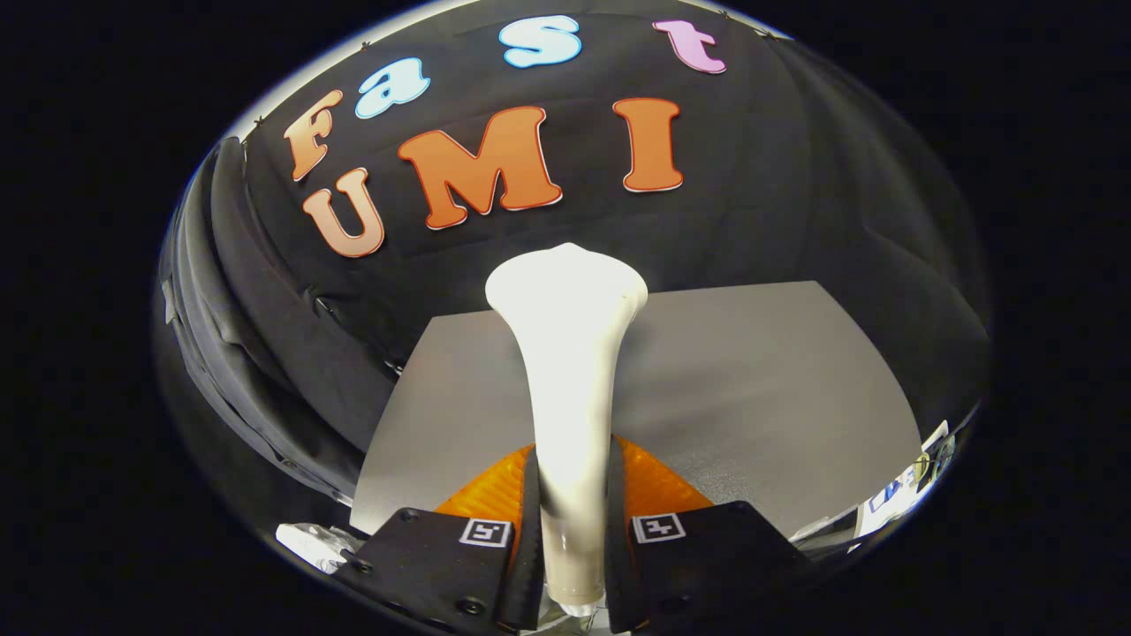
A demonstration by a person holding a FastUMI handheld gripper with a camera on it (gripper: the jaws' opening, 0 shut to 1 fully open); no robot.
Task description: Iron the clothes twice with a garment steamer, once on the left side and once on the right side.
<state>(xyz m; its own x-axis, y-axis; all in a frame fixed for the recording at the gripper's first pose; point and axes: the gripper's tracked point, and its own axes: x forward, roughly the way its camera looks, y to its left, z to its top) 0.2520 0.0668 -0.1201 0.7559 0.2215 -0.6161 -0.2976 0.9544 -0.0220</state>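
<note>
1. The gripper (573,539) holds the white garment steamer (567,371): both fingers (528,530) are pressed on its handle, one on each side. The wide head of the steamer stands ahead of the fingers, above the grey table (778,389).
2. The handle looks smooth and narrow between the fingers, so I think it could slip or turn if the sweep is too fast.
3. The clothes cannot be told here, so a pass may miss them or touch the table.
4. Count: one steamer, one table, two fingers, one marker on each finger.
</note>
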